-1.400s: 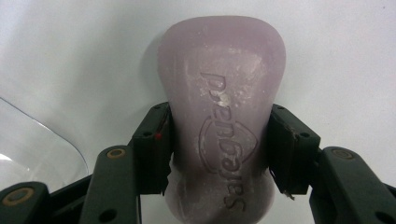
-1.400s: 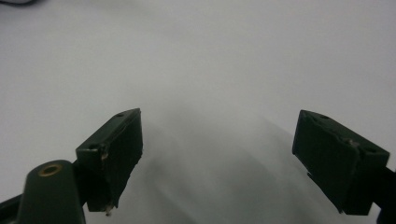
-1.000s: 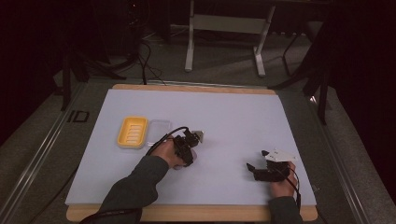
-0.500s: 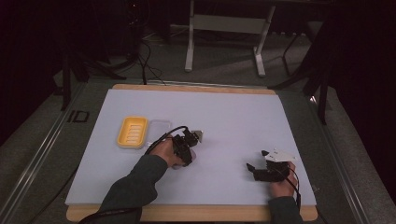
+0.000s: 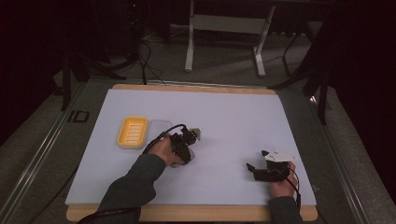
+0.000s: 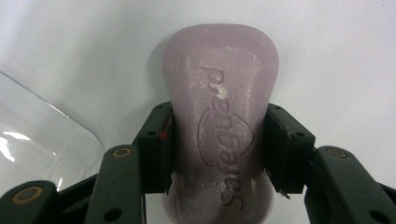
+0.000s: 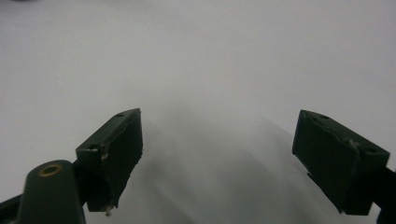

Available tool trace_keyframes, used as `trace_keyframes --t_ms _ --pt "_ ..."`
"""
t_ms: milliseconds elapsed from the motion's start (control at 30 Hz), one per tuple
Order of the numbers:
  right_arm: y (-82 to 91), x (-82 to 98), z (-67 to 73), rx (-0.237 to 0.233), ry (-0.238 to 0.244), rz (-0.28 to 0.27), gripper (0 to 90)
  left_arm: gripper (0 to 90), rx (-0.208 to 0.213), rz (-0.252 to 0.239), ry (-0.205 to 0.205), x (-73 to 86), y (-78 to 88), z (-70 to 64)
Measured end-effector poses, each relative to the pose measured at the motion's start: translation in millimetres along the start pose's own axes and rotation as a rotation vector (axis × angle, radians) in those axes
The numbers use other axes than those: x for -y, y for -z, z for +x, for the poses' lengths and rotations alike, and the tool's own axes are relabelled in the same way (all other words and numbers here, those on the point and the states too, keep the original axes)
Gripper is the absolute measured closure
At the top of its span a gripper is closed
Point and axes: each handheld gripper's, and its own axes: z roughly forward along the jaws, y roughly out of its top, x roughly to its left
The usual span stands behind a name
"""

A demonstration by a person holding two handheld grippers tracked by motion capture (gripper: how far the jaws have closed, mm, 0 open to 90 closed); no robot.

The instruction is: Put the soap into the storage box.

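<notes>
A pale lilac bar of soap (image 6: 219, 93) with embossed lettering lies on the white table cover. My left gripper (image 6: 217, 144) is shut on its narrow waist, one black pad on each side. In the high view the left gripper (image 5: 183, 143) sits left of the table's middle, tilted down over the soap. A yellow ribbed soap dish (image 5: 132, 131) rests just to its left. My right gripper (image 5: 257, 159) stands open near the front right, low over the bare cover. In the right gripper view its jaws are spread wide with nothing between them (image 7: 217, 149).
A clear plastic lid (image 5: 157, 125) lies between the yellow dish and the left gripper; its rounded corner (image 6: 42, 130) shows beside the soap. The white cover (image 5: 233, 116) spans the wooden table. Metal stand legs (image 5: 189, 46) rise on the floor beyond the far edge.
</notes>
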Motion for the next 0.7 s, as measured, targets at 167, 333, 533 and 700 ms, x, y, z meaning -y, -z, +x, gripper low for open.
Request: trace_keyframes --t_ms 167,333,533,700 --pt "0.0 0.0 0.0 0.000 0.000 0.001 15.8 49.8 -0.001 -0.008 0.004 1.1 3.2 1.4" --pt "0.0 0.0 0.0 0.000 0.000 0.001 15.8 49.7 0.008 -0.024 0.012 3.1 6.0 2.6" --pt "-0.1 -0.1 0.0 0.000 0.000 0.002 15.8 49.8 0.013 -0.042 0.019 4.3 9.6 4.6" --pt "-0.2 -0.1 0.1 0.000 0.000 0.003 15.8 49.8 0.012 -0.046 0.024 6.0 13.1 7.6"
